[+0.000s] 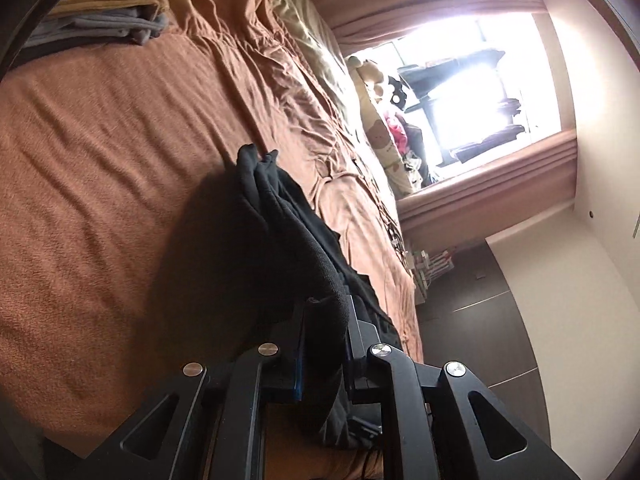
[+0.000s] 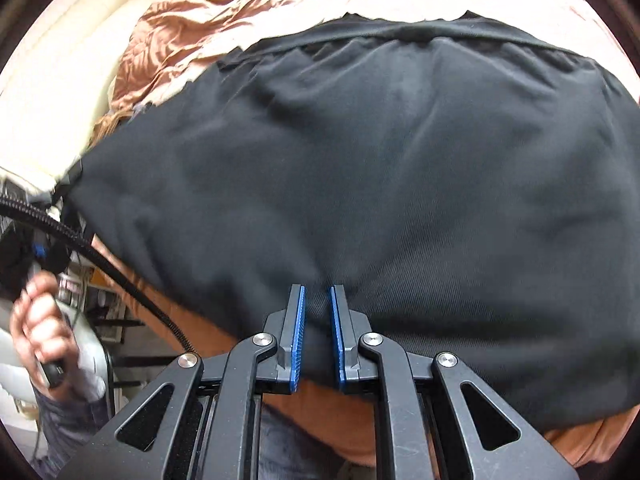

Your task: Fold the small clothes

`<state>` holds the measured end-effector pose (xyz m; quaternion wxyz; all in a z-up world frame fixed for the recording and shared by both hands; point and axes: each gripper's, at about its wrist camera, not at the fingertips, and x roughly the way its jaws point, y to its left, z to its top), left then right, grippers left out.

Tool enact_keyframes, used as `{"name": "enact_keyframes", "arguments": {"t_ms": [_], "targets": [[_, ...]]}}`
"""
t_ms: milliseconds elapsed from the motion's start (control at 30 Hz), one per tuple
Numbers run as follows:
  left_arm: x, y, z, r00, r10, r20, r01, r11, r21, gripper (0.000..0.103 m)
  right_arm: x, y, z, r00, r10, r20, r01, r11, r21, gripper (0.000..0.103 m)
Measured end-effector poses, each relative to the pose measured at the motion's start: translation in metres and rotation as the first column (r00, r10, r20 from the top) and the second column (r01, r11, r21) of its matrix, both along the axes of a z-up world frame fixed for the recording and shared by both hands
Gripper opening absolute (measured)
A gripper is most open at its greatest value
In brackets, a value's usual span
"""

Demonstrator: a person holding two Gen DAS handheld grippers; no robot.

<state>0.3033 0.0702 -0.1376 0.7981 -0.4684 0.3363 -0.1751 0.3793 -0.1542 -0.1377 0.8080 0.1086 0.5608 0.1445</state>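
Fold step: left gripper clamps black garment edge, right gripper pinches near hem at 6 o'clock; judged best carried level toward 12 o'clock over the bed, keeping cloth taut.

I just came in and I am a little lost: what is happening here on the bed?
A person is folding a black garment on a bed with a brown blanket, using a handheld claw in each hand. The left claw is shut on a bunched part of the dark cloth. The right claw pinches the near edge of the garment. A stack of folded clothes already lies farther along the bed.
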Motion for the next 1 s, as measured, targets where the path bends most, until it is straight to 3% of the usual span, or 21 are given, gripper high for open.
{"name": "enact_keyframes", "arguments": {"t_ms": [133, 567, 600, 667, 700, 733, 1000], "targets": [[0.011, -0.012, 0.017, 0.999, -0.029, 0.026, 0.029, 1.000, 0.002, 0.015, -0.012, -0.005, 0.004, 1.000, -0.017, 0.002, 0.017, 1.000, 0.020, 0.010], [0.041, -0.066, 0.073, 0.982, -0.155, 0.109, 0.158, 0.987, -0.017, 0.014, -0.056, -0.056, 0.077, 0.967, -0.126, 0.220, 0.118, 0.992, 0.046, 0.012], [0.044, -0.073, 0.077, 0.979, -0.170, 0.115, 0.174, 0.985, -0.022, 0.014, -0.062, -0.060, 0.081, 0.963, -0.132, 0.236, 0.125, 0.991, 0.042, 0.019], [0.049, -0.087, 0.084, 0.973, -0.196, 0.122, 0.200, 0.979, -0.027, 0.014, -0.072, -0.068, 0.088, 0.952, -0.140, 0.272, 0.134, 0.990, 0.040, 0.044], [0.051, -0.094, 0.087, 0.970, -0.209, 0.125, 0.214, 0.977, -0.025, 0.014, -0.077, -0.074, 0.089, 0.946, -0.143, 0.292, 0.139, 0.990, 0.036, 0.065], [0.053, -0.103, 0.092, 0.965, -0.226, 0.130, 0.230, 0.973, -0.020, 0.014, -0.083, -0.078, 0.092, 0.938, -0.148, 0.314, 0.146, 0.989, 0.029, 0.073], [0.064, -0.166, 0.114, 0.931, -0.335, 0.147, 0.338, 0.941, 0.002, 0.014, -0.122, -0.109, 0.096, 0.911, -0.206, 0.358, 0.209, 0.977, 0.031, 0.073]]}}
